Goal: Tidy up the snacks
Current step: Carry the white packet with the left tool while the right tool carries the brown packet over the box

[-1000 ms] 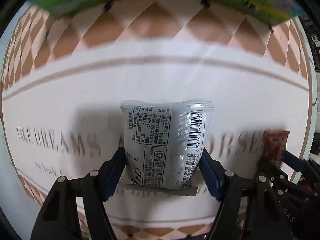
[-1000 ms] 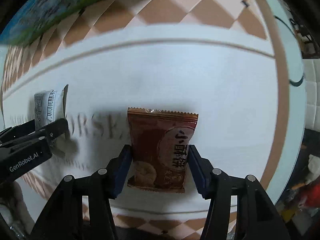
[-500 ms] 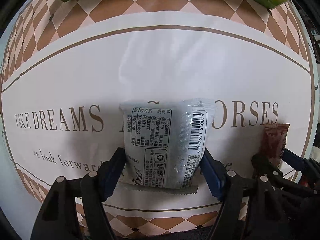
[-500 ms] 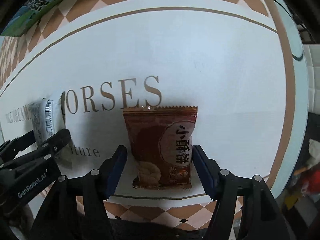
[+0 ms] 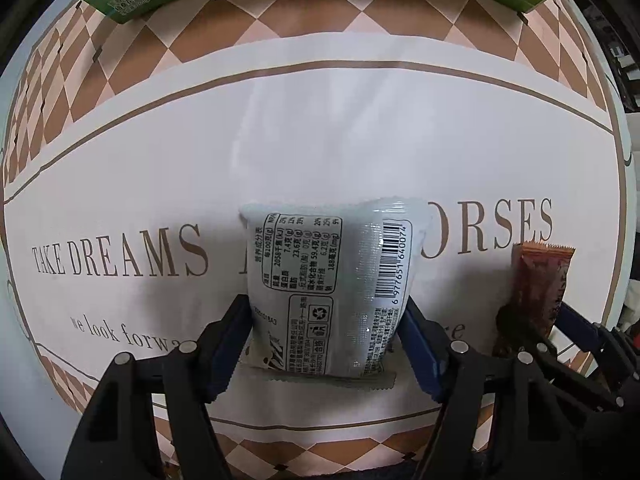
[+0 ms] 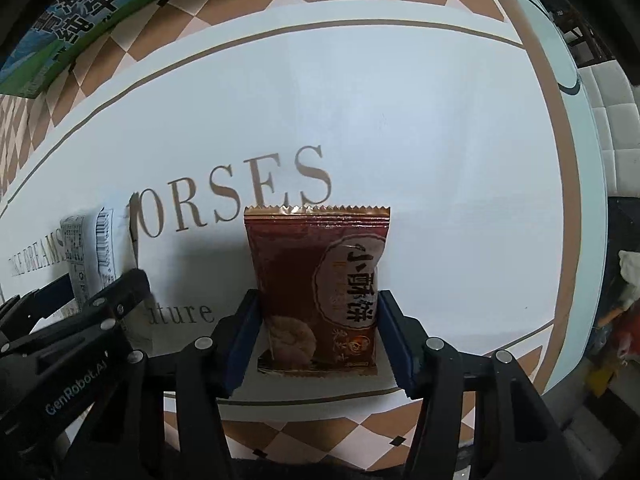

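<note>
Silver-grey foil pack (image 5: pixel 332 292), back label and barcode up, sits centre-low in the left wrist view, between the pads of the left gripper (image 5: pixel 326 344). Jaws about half open and closing; both blue pads touch the pack's sides, so it reads as held. Below it, a white mat (image 5: pixel 320 140) with brown lettering and a checkered border. Upper left and upper right of that frame: edge of a green carton (image 5: pixel 132 4).

At the right edge of the same view, a brown pack (image 5: pixel 540 280) stands in the right gripper.

Right wrist view: the brown pack (image 6: pixel 320 292), front up, centre-low, between the pads of the right gripper (image 6: pixel 318 340). Jaws narrow, closing; pads look pressed to both sides. The silver pack shows at the left edge; the carton at upper left.

Count: two snack packs, one silver, one brown; two grippers; one carton; one mat.

Progress, as a judgement: both packs are picked up, one per hand, and hang over the mat. Neither is placed yet. No tray or bin is plainly visible; the carton may be the destination, but I cannot tell. No other loose snacks show.
</note>
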